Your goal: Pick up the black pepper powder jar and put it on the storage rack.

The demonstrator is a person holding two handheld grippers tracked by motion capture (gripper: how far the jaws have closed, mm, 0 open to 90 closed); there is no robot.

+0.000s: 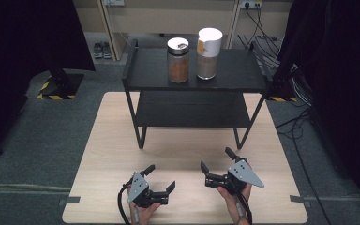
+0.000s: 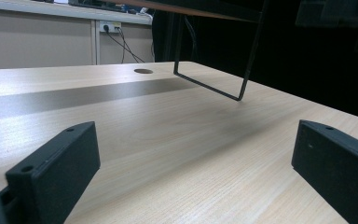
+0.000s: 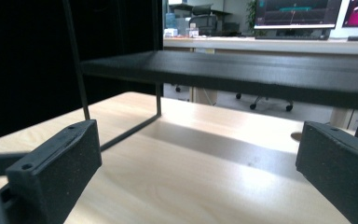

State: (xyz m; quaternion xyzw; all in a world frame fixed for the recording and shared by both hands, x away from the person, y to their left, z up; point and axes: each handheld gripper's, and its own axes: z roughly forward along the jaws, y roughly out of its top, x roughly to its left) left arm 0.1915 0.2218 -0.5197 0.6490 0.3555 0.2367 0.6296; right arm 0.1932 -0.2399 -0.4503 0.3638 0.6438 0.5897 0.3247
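Two hand-held black claws low over the near edge of the pale wooden worktop (image 1: 112, 140), side by side and apart. Left claw (image 1: 161, 177) near the front edge, gripped from below by the person's left hand (image 1: 143, 211), jaws spread wide, nothing between them; grey three-cornered plate on top, black cable trailing off toward the bottom. Right claw (image 1: 217, 159) a little farther forward, held by the right hand (image 1: 234, 197), jaws likewise spread wide and empty, its own grey plate angled to the right.

In the left gripper view, left claw (image 2: 193, 154) hovering just above bare wood grain, both jaw blocks well apart at the frame's lower corners, a thin black leg of the rack (image 2: 242, 74) standing on the worktop ahead. In the right gripper view, right claw (image 3: 198, 156) equally wide, aimed at the underside of the rack's lower shelf (image 3: 242, 72), worktop visible beneath it.

Black two-tier metal rack (image 1: 136, 70) standing on the far half of the worktop, well beyond both claws. On its top shelf, two upright jars close together without clearly touching: a clear glass jar of brown contents with a silver lid (image 1: 178, 61) on the left, and a taller clear jar with a white cap and paler contents (image 1: 208, 54) on the right. Neither jar touched by either claw. Lower shelf bare and dark.

Around the worktop: grey carpeted floor (image 1: 37, 136), and black cables (image 1: 295, 126) on the right.
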